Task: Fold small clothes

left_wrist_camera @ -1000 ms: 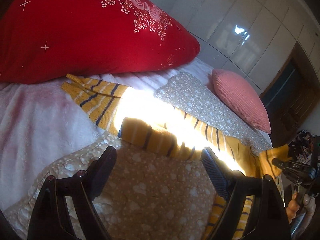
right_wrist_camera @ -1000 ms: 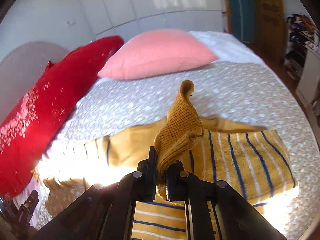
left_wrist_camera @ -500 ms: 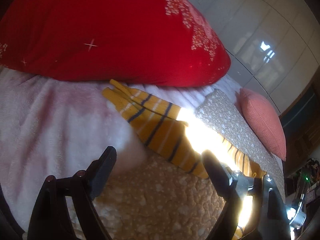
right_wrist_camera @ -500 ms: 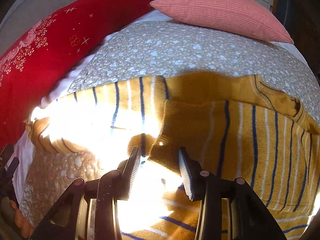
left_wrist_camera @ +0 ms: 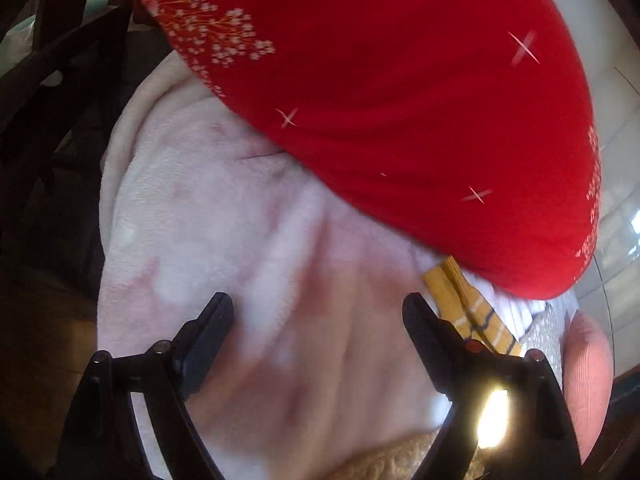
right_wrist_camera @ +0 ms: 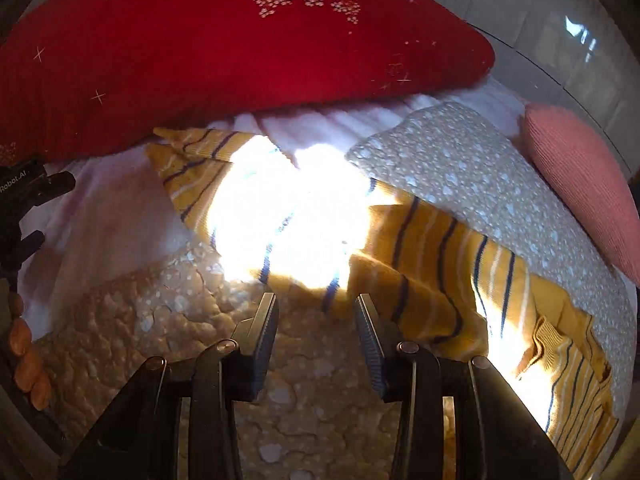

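Note:
A small yellow sweater (right_wrist_camera: pixel 432 256) with blue and white stripes lies on the bed, partly washed out by a bright patch of sunlight. One sleeve stretches left toward the red pillow, and its cuff (left_wrist_camera: pixel 464 300) shows in the left wrist view. My right gripper (right_wrist_camera: pixel 316 304) is open and empty, its tips just short of the sweater's lower edge. My left gripper (left_wrist_camera: pixel 318 308) is open and empty over the pale pink fleece blanket (left_wrist_camera: pixel 240 240), with the cuff beside its right finger (left_wrist_camera: pixel 424 328).
A large red pillow (right_wrist_camera: pixel 224 48) with white flowers lies behind the sweater. A pink ribbed cushion (right_wrist_camera: pixel 584 184) sits at the right. The bed has a grey dotted quilt (right_wrist_camera: pixel 472 168) and a tan quilted part (right_wrist_camera: pixel 160 320). White wardrobe doors (right_wrist_camera: pixel 580 24) stand behind.
My right gripper let go of the sleeve it held up and opened; the sleeve now lies on the sweater. My left gripper swung left, away from the sweater, toward the blanket and red pillow.

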The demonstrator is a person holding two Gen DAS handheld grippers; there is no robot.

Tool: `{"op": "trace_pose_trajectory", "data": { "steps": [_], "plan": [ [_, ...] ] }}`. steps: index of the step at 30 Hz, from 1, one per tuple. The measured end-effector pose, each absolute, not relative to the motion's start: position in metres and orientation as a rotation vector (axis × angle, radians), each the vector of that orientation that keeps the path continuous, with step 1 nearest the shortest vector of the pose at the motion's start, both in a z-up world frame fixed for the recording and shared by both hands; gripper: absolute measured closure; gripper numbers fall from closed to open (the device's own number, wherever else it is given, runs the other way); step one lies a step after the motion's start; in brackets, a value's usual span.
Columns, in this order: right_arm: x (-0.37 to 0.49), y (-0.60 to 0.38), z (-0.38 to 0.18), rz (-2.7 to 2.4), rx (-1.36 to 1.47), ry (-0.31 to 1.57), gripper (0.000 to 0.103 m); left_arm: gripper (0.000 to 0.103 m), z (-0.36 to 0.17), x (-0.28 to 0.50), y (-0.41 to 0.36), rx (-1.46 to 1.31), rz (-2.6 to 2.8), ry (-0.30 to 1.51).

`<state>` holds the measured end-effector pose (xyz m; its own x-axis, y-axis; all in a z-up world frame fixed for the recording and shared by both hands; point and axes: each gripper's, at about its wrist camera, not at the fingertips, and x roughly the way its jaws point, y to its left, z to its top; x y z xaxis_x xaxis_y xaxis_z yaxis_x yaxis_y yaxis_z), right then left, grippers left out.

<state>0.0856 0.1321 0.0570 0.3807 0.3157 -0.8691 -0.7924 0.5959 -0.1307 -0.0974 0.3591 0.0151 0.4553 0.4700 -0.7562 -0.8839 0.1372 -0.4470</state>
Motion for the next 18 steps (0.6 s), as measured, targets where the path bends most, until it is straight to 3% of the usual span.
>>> {"op": "trace_pose_trajectory", "data": {
  "steps": [17, 18],
  "plan": [
    [0.074, 0.277, 0.016, 0.851, -0.76, 0.856, 0.06, 0.017, 0.013, -0.128, 0.387, -1.1, 1.062, 0.431],
    [0.078, 0.278, 0.018, 0.852, -0.733, 0.886, 0.07, 0.017, 0.014, -0.125, 0.386, -1.093, 1.064, 0.431]
  ]
}}
